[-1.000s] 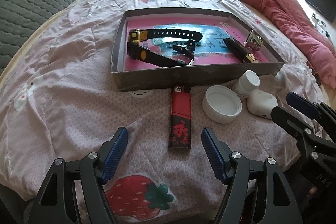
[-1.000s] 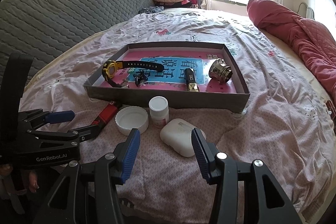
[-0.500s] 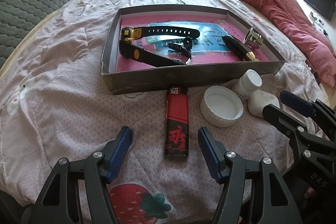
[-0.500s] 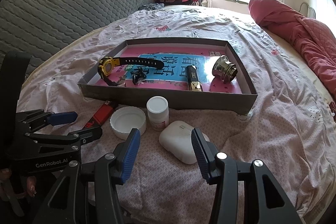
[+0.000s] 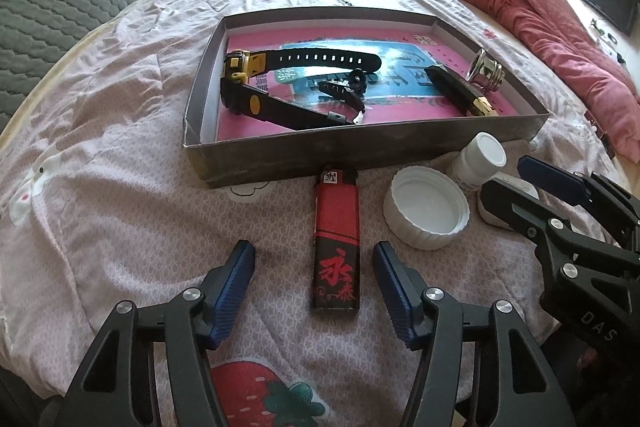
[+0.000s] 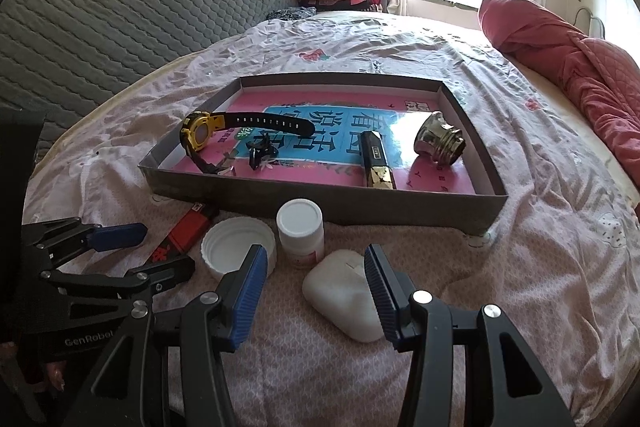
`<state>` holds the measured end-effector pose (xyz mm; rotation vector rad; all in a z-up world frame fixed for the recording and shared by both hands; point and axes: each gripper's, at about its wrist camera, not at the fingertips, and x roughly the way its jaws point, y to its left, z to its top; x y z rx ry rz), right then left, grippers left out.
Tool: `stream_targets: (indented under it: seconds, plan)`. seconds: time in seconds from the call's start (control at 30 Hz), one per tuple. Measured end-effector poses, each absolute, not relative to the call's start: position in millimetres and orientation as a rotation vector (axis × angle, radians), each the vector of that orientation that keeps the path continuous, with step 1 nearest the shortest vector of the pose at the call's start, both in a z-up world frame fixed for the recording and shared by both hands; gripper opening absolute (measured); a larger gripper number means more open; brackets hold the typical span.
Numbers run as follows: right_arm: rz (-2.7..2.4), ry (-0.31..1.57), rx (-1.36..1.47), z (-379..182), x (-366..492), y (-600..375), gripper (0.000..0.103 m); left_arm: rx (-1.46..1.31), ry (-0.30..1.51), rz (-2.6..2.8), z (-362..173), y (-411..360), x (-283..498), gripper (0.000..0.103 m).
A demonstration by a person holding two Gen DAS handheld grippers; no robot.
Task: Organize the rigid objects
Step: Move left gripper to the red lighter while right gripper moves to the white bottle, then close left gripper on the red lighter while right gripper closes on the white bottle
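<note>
Closing its jaws, the left gripper (image 5: pixel 314 269) hovers over the pink bedspread (image 5: pixel 100 195) in the left wrist view, its 2 blue pads still apart. The red and black lighter (image 5: pixel 336 243) lies lengthwise between the fingers, and neither pad touches it. Just beyond the right finger sits an upturned white cap (image 5: pixel 426 213), and past that a small white bottle (image 5: pixel 478 161). Straight ahead of the fingertips, the lighter's top end meets the near wall of the grey box (image 5: pixel 360 147). Inside the box lie a black and yellow watch (image 5: pixel 264 83), a small black clip (image 5: pixel 344 89), a black and gold bar (image 5: pixel 460 89) and a metal fitting (image 5: pixel 486 71). The right gripper (image 5: pixel 532 183) enters from the right edge, partly covering a white case.

In the right wrist view, the right gripper (image 6: pixel 316 269) holds its 2 fingers spread. The white case (image 6: pixel 344 299) rests on the bedspread (image 6: pixel 520 259) between them, closer to the right finger; whether that pad touches it I cannot tell. The cap (image 6: pixel 236 247) lies just behind the left fingertip, and the bottle (image 6: pixel 301 233) stands upright beyond the gap. Farther ahead is the box (image 6: pixel 400 207) with the watch (image 6: pixel 200 135), bar (image 6: pixel 376 165) and fitting (image 6: pixel 438 143). Left of the fingers, the left gripper (image 6: pixel 136 253) straddles the lighter (image 6: pixel 182 235).
</note>
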<state>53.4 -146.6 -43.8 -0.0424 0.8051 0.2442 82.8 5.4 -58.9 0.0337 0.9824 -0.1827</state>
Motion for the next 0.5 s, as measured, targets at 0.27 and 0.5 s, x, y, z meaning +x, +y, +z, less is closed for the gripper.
stream_targets:
  seconds: [0.27,0.5]
  plan:
    - [0.27,0.799,-0.056,-48,61,-142,0.05,0.032,0.969,-0.183,-60,3,88,0.063]
    - [0.274,0.789,-0.067,-50,66,-140,0.047,-0.017,0.975,-0.189,-62,8,94,0.063]
